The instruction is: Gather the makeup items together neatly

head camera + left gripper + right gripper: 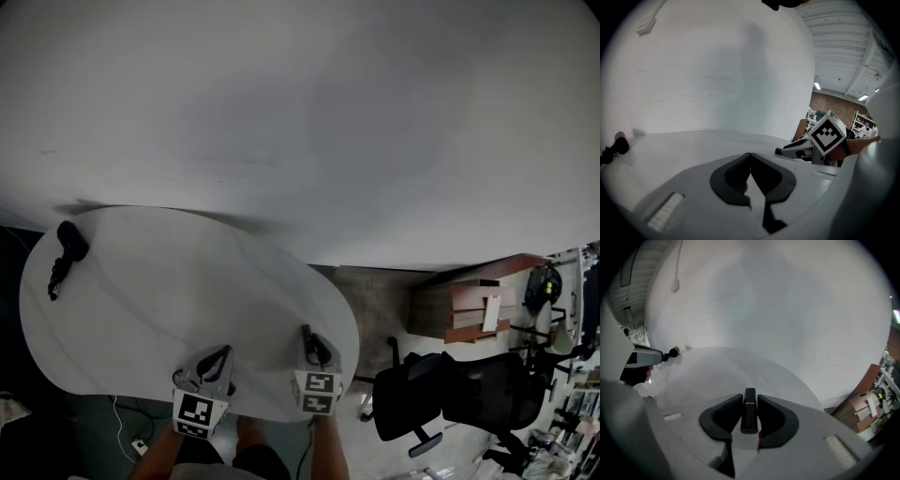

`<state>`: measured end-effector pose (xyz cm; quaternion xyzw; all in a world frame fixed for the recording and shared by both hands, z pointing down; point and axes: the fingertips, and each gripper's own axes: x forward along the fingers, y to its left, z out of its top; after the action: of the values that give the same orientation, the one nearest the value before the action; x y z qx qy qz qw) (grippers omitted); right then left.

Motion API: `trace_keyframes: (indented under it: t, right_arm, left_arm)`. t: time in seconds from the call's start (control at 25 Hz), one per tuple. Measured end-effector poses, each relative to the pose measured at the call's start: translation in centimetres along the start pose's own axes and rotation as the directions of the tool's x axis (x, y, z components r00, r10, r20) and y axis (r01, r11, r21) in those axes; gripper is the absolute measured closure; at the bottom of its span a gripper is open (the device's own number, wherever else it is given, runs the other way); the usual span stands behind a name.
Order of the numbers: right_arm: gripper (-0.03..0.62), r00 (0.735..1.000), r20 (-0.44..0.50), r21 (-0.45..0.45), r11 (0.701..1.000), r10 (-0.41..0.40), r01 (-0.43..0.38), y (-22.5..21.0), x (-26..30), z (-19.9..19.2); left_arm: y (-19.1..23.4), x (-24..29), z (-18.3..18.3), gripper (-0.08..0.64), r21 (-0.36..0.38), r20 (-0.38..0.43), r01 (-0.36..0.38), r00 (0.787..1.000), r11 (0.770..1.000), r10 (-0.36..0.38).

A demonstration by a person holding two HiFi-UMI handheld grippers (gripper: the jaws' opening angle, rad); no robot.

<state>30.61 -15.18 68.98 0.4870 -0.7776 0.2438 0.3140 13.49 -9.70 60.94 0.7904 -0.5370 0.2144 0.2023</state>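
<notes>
A white oval table (pixel 141 300) carries one black makeup item (pixel 67 248) with a thin tail at its far left edge; it also shows in the left gripper view (pixel 614 146) and the right gripper view (pixel 671 352). My right gripper (pixel 314 349) hovers over the table's near right part, its jaws shut on a short black lipstick-like tube (pixel 749 411) that stands upright between the pads. My left gripper (pixel 214 366) sits near the front edge, its jaw tips (pixel 750 157) touching with nothing between them. The two grippers are side by side.
A black office chair (pixel 450 394) stands on the floor to the right of the table, beside a wooden cabinet (pixel 469 305). A plain white wall (pixel 300 112) runs behind the table. A person's forearms reach in from the bottom edge.
</notes>
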Motion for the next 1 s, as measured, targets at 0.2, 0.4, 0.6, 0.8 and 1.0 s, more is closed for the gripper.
trace_keyframes:
  t: [0.2,0.4,0.6,0.8,1.0]
  right_arm:
    - [0.491,1.0,0.009,0.006,1.0,-0.005,0.005,0.7,-0.9,0.6]
    - [0.491,1.0,0.013,0.015,1.0,-0.013,0.013,1.4,-2.2,0.3]
    - [0.492,1.0,0.017,0.026,0.999,-0.025,0.025,2.1,-3.4,-0.3]
    - [0.492,0.999,0.021,0.039,0.999,-0.037,0.036,3.3,-4.7,-1.2]
    - [0.492,0.998,0.026,0.053,0.997,-0.051,0.049,4.7,-6.2,-2.4]
  left_arm:
    - [0.5,-0.8,0.5,0.549,0.002,0.016,-0.001,1.0,1.0,0.001]
    - [0.4,-2.0,0.7,0.549,0.011,0.028,0.006,1.0,1.0,-0.007]
    - [0.2,-3.0,0.4,0.55,0.014,0.04,0.019,0.999,1.0,-0.02]
    - [0.1,-4.4,-0.2,0.55,0.024,0.044,0.032,0.998,0.999,-0.033]
    - [0.0,-5.8,-1.0,0.549,0.034,0.05,0.049,0.997,0.998,-0.051]
